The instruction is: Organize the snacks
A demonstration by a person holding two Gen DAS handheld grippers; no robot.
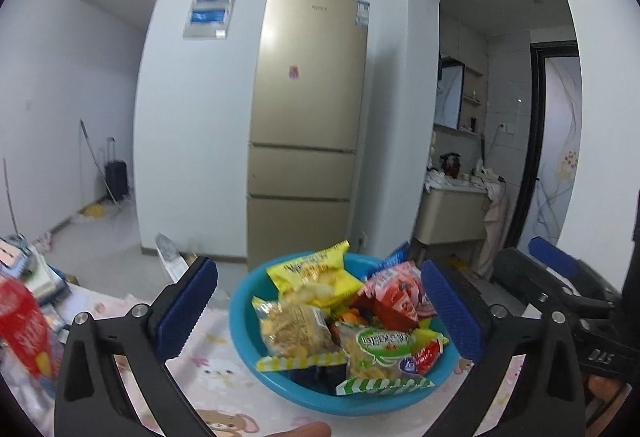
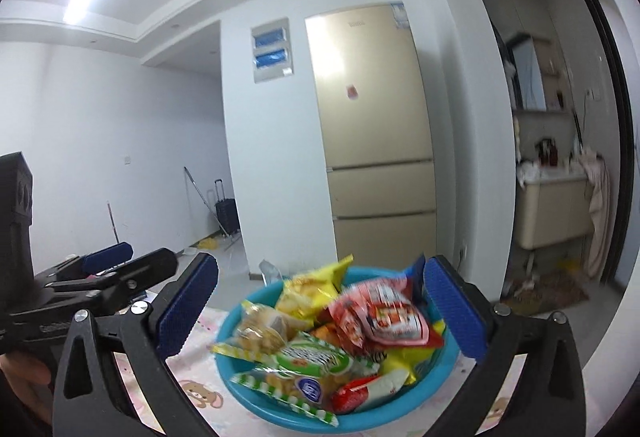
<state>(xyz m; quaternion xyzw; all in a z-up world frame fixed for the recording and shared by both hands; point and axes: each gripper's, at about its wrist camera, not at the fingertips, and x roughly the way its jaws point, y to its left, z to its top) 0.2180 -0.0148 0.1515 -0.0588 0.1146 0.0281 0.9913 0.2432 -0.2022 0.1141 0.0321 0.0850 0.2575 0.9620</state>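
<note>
Closest up, both grippers are spread wide with nothing between the blue pads. The left hand-held gripper [image 1: 320, 313] frames the blue bowl [image 1: 244, 333] from its own camera, and the right hand-held gripper [image 2: 320, 313] does the same from its side, neither touching it. The bowl sits on the table [image 1: 224, 369], which has a pink cartoon-bear cloth on it, and it's heaped with snack packets [image 1: 316, 277]: yellow ones, a red one [image 2: 380, 313], a green-and-white one [image 1: 380, 349]. A red bag [image 1: 24, 321] lies off at the left edge, blurry. Further back there's a gold fridge [image 1: 308, 125] against the white wall, and a dark suitcase [image 1: 116, 177] way off down the hall.
</note>
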